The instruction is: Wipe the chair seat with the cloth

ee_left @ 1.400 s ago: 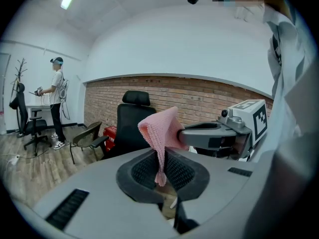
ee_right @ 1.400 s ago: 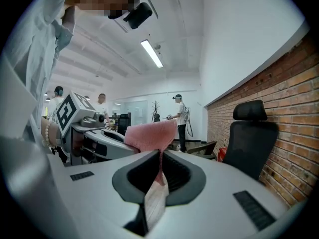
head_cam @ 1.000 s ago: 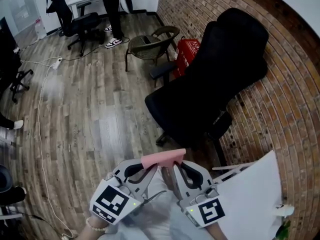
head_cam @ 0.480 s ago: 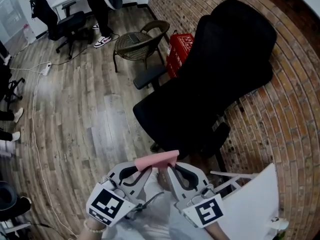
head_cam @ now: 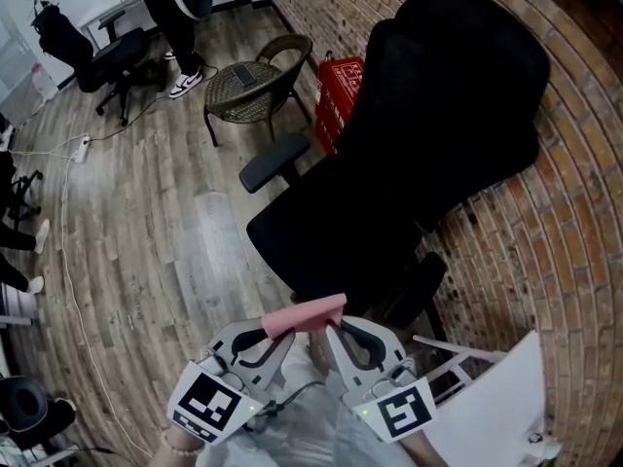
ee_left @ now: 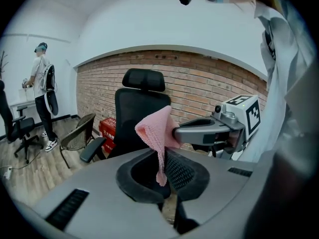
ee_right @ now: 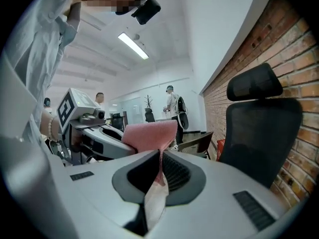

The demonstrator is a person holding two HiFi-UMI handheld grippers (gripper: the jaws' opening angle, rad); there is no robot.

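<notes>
So the pink cloth [head_cam: 304, 314] is being held up in the air between the two grippers, close to the body and short of the chair seat [head_cam: 310, 236]; nothing is being wiped yet, by the look of it. The left gripper [head_cam: 282, 331] is being kept closed, its fingers pinched on one edge of the cloth with a strip hanging down between them; the right gripper [head_cam: 331, 329] is being kept clamped tight on the other edge, so the cloth is being carried as a short band between the two tips. The black chair is being faced from the front; the seat is lying low and ahead, the backrest [head_cam: 453, 95] is being leaned toward the brick wall [head_cam: 574, 212], and one armrest [head_cam: 274, 161] is sticking out on the left.

The step in hand is probably the carry down to the seat. Tips, imo: both pinches are best being kept firm while the cloth is being lowered, or a corner is getting dropped; the band should be getting laid flat on the fabric, not bunched; the armrest should be getting steered around; pressure is best being kept light, since an office chair like this is likely being pushed or swivelled away by a hard shove.
</notes>
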